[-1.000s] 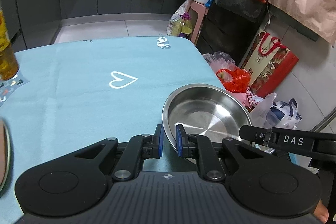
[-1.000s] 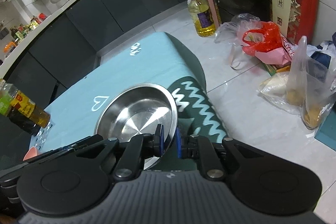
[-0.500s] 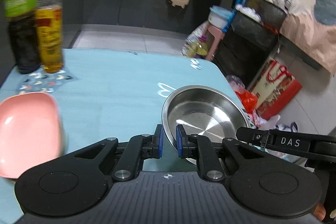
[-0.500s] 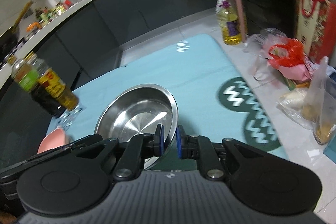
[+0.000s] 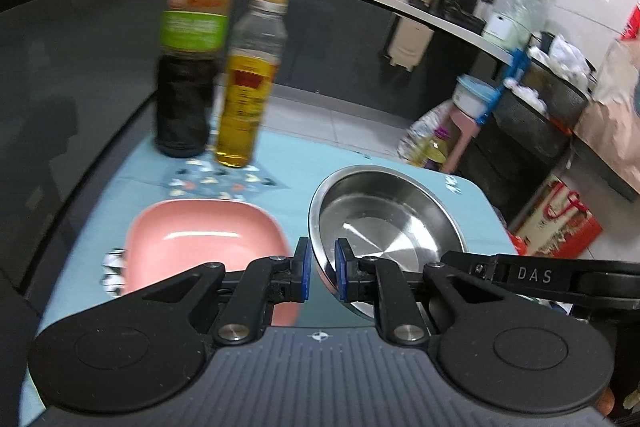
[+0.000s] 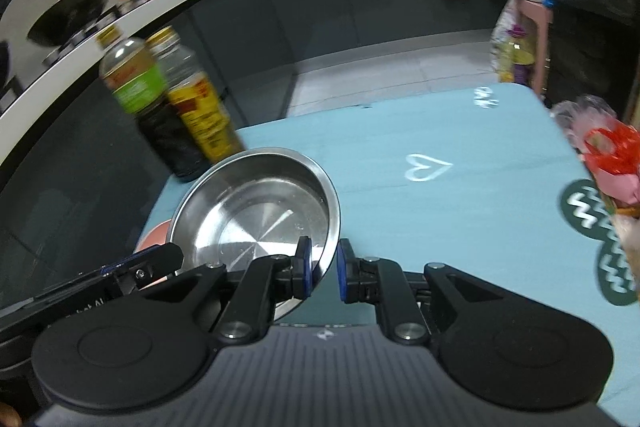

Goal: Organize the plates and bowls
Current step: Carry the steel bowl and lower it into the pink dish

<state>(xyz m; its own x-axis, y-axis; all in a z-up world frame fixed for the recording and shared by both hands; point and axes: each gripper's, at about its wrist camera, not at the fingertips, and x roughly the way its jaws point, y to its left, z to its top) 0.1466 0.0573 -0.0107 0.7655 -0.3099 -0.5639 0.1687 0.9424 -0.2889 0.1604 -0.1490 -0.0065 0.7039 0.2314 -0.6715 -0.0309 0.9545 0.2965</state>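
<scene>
Both grippers are on the steel bowl (image 5: 384, 227) at once: the left gripper (image 5: 321, 269) is clenched on the bowl's near left rim, blue pads (image 5: 305, 269) pinching the metal wall, and the right gripper (image 6: 322, 269) is clamped on the opposite rim, its pads squeezing the edge from inside and out. The bowl is carried above the light blue tablecloth (image 6: 440, 219), tilted a little, empty and shiny inside. Just beside it, down on the cloth, sits the pink plate (image 5: 200, 239), partly hidden behind the left gripper's arm. Beyond the plate, 2 bottles stand side by side on a patterned mat (image 5: 224, 183): a dark sauce bottle (image 5: 188, 67) with a green label and an amber oil bottle (image 5: 250, 83) with a yellow cap.
</scene>
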